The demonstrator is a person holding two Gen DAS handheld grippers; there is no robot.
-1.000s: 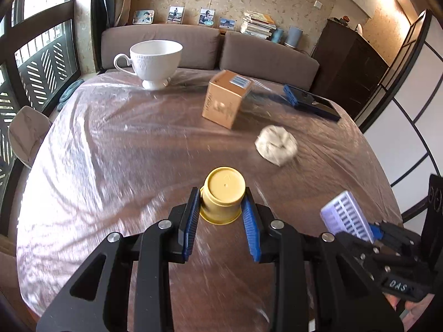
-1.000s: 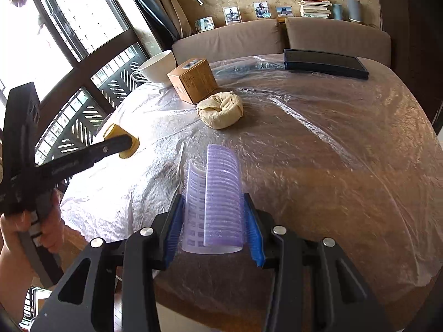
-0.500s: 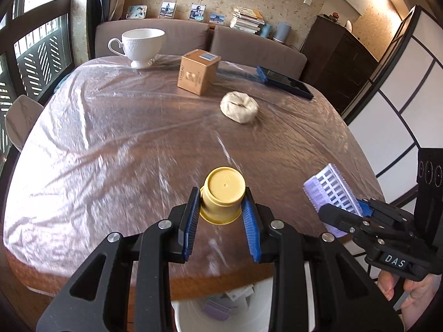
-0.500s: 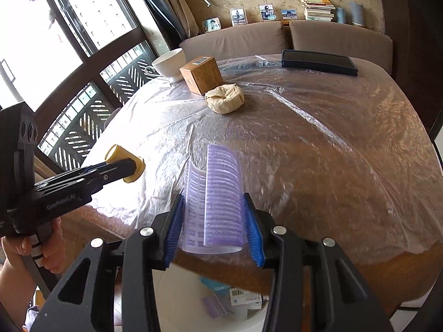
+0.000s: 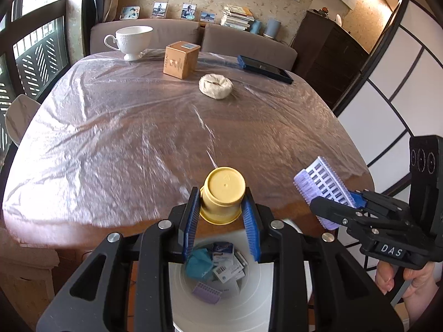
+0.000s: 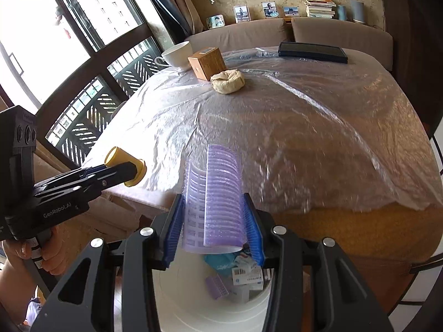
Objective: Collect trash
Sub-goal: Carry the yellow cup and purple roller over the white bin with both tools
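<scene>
Below both tools sits the white bin (image 5: 257,298). The right gripper (image 6: 214,221) clamps the purple hair roller (image 6: 218,196); the left gripper (image 5: 223,213) clamps the yellow cup (image 5: 223,197). Released too early, near the rim, either could bounce out.

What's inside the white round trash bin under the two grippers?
The white round trash bin holds a crumpled teal wrapper, a purple ridged hair roller and small white barcoded packets. The gripper bodies cover part of the bin, and anything beneath this litter is hidden.
</scene>
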